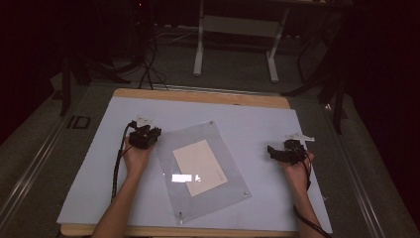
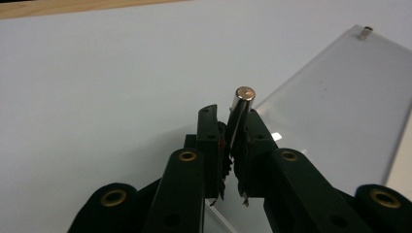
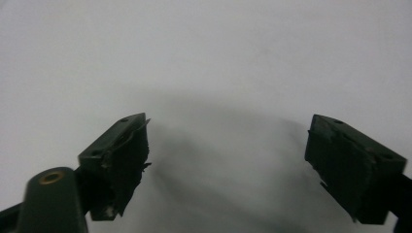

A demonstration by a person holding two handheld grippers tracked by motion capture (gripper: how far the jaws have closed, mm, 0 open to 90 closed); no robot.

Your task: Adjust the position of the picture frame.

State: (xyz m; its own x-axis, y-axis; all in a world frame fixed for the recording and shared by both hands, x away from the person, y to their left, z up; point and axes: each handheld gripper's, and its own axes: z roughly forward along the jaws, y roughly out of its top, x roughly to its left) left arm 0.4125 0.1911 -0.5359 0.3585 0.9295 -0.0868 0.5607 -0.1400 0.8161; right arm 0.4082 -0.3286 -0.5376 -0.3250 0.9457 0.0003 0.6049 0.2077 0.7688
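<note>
A clear acrylic sheet [image 1: 225, 144] lies tilted on the white mat [image 1: 257, 124], with a cream paper card [image 1: 199, 167] under or on its middle. Small metal pins stand at its corners [image 1: 211, 122]. My left gripper [image 1: 151, 135] is at the sheet's left corner. In the left gripper view its jaws [image 2: 228, 116] are shut on a shiny metal pin [image 2: 241, 104] that stands upright at the sheet's edge [image 2: 340, 111]. My right gripper [image 1: 271, 151] rests off to the right of the sheet, jaws wide open [image 3: 228, 141] over bare mat with nothing between them.
The mat covers a wooden table whose edge [image 1: 198, 95] shows at the back. Another corner pin [image 2: 365, 32] stands at the sheet's far corner, two more at the near corners [image 1: 245, 194]. Beyond the table a white-legged frame [image 1: 198, 49] and cables sit on the dark floor.
</note>
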